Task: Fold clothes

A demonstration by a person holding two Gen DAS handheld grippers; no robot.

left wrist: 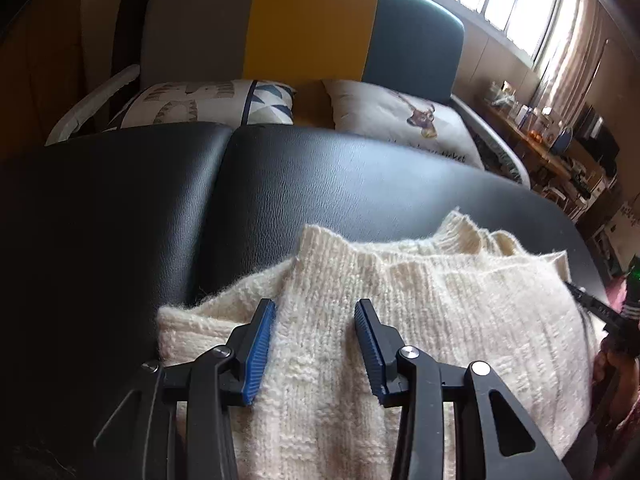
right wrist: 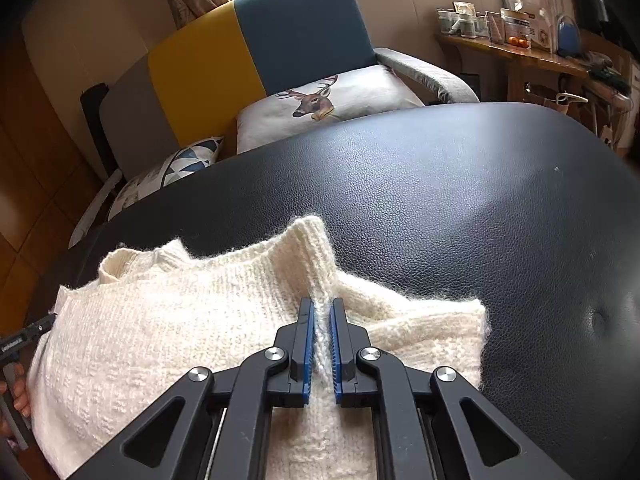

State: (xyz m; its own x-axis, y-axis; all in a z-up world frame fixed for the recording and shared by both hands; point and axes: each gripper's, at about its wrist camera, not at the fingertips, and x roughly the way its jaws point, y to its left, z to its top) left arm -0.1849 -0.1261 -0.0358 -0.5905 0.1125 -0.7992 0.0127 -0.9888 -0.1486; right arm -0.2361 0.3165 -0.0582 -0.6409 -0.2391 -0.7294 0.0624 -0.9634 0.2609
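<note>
Right gripper [right wrist: 321, 312]: narrow, pinching a raised ridge of the sweater [right wrist: 168, 320].
Left gripper [left wrist: 315, 312]: wide, holding nothing, straddling knit running toward 12 o'clock.
Nearer arm: I judge the right, already gripping.
Sweater: cream, fuzzy, ribbed, bunched on the black padded table [right wrist: 460, 200].

Cream ribbed-knit sweater [left wrist: 400, 320] was laid on black grained leatherette table [left wrist: 320, 184]. Grey, mustard and teal panelled sofa [right wrist: 256, 52] was seen behind, with white deer-print cushion [right wrist: 320, 104] and blue-triangle-patterned cushion [left wrist: 224, 104].
</note>
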